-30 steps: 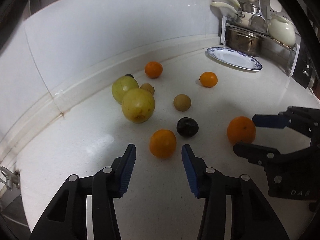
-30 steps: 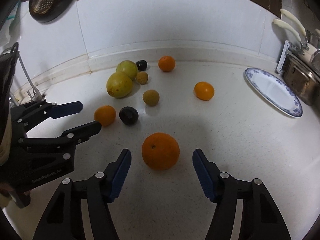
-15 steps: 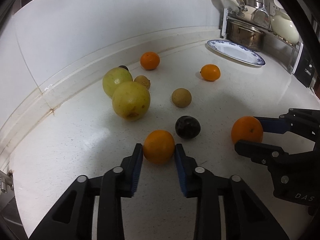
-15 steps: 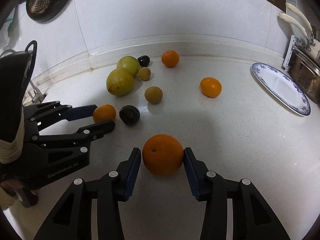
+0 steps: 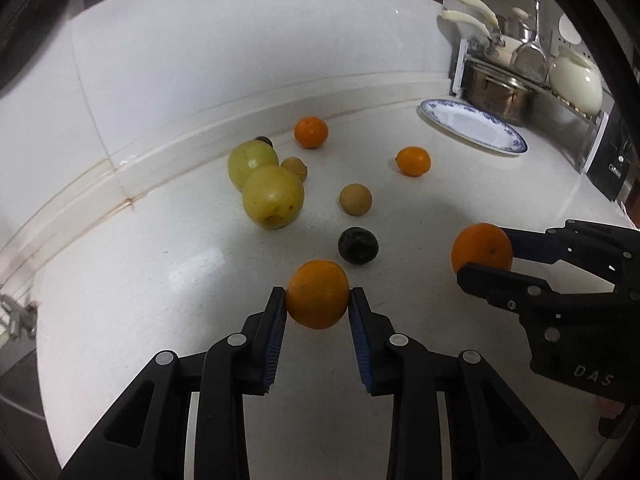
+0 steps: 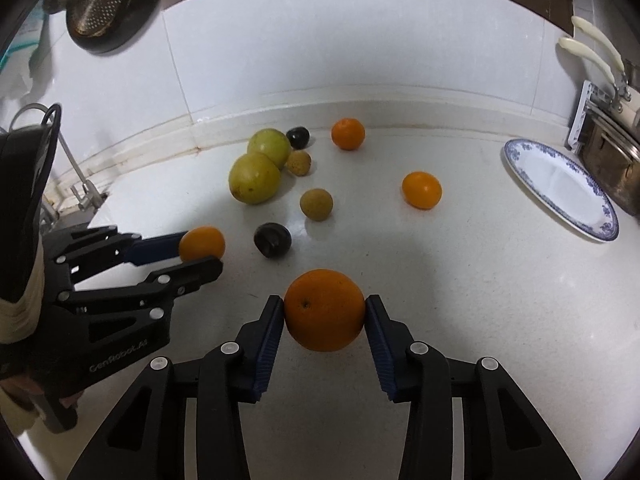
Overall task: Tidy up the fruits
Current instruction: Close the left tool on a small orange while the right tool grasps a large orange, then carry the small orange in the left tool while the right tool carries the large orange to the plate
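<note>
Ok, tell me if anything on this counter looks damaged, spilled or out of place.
Nothing is spilled or visibly damaged. The fruit simply lies scattered loose on the counter, while the blue-rimmed plate sits empty. A brownish stain marks the joint along the backsplash.

So everything's laid out around the dark round fruit [image 6: 272,239] mid-counter. Behind it sits a small tan round fruit [image 6: 316,204], and further back-left two big yellow-green round fruits [image 6: 255,178] touch each other by the wall. Way off right lies the blue-rimmed white ceramic plate [image 6: 602,216], beside a steel pot [image 5: 500,94].
</note>
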Demonstrator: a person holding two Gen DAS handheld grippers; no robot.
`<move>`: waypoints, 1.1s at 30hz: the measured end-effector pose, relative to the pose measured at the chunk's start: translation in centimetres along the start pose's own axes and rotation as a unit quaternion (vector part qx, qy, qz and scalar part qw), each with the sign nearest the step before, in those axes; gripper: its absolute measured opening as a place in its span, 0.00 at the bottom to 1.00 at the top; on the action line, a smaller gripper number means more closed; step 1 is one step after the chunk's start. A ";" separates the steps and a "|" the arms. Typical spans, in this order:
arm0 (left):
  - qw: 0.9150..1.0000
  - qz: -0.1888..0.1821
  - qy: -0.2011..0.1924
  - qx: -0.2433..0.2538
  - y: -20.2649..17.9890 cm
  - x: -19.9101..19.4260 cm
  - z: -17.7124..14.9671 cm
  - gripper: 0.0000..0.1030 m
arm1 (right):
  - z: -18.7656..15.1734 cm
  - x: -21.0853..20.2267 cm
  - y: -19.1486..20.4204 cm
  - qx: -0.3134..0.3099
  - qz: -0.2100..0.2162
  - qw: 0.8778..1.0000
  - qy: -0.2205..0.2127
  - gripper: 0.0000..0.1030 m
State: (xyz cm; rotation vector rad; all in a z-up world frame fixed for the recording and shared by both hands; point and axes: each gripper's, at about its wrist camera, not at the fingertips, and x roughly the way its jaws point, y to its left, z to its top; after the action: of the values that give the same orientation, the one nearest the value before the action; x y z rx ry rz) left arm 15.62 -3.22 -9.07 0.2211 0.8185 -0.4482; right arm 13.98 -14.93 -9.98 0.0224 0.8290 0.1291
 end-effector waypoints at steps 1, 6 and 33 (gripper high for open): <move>1.000 0.003 -0.005 -0.004 -0.1 -0.6 -0.1 0.30 | 0.0 -0.3 0.0 -0.002 0.000 1.000 -0.003 0.41; 1.000 0.010 -0.019 -0.014 -1.0 -2.7 -0.4 0.30 | -0.1 -2.1 -0.1 -0.004 0.006 1.000 -0.017 0.41; 0.996 0.022 -0.085 -0.027 -8.6 -7.0 3.2 0.30 | 0.5 -9.4 -6.0 0.003 0.012 0.996 -0.085 0.41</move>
State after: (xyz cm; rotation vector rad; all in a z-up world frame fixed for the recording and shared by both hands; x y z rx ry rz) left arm 9.56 -9.85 -1.88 0.1492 0.6571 -0.3969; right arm 8.68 -21.98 -3.13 0.0480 0.6585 0.1460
